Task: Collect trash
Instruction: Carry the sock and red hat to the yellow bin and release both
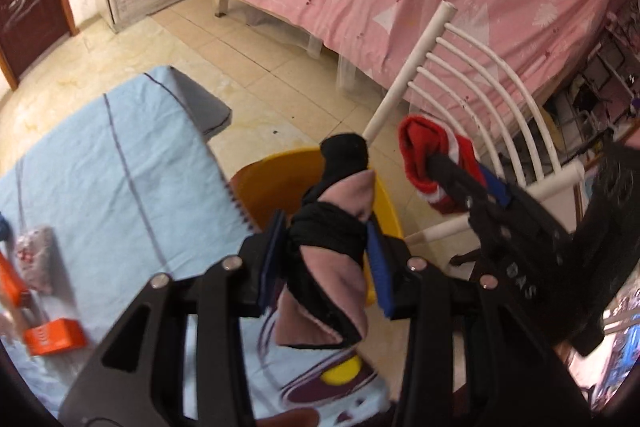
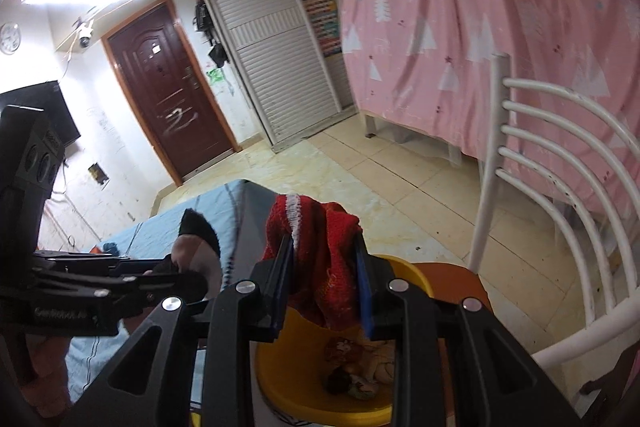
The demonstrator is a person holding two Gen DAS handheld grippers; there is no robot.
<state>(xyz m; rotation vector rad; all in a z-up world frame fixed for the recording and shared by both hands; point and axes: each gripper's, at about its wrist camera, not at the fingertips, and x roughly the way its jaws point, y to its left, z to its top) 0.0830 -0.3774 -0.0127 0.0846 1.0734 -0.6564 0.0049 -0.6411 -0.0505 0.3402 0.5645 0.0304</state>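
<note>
Both claws loaded, hovering over the yellow basin (image 2: 404, 271). Left gripper (image 1: 328, 247) clamped on a black-and-pink sock (image 1: 332, 235), right gripper (image 2: 324, 279) pinching a red-and-white sock (image 2: 316, 227). Basin parked on the white chair (image 2: 560, 155) beside the blue-sheeted table (image 1: 100, 167), already holding some cloth bits.

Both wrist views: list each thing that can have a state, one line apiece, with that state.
left gripper: shut on the black and pink sock
black and pink sock: held, over the basin
right gripper: shut on the red sock
red sock: held above the basin
yellow basin: on the chair, some items already inside
brown door: closed
</note>
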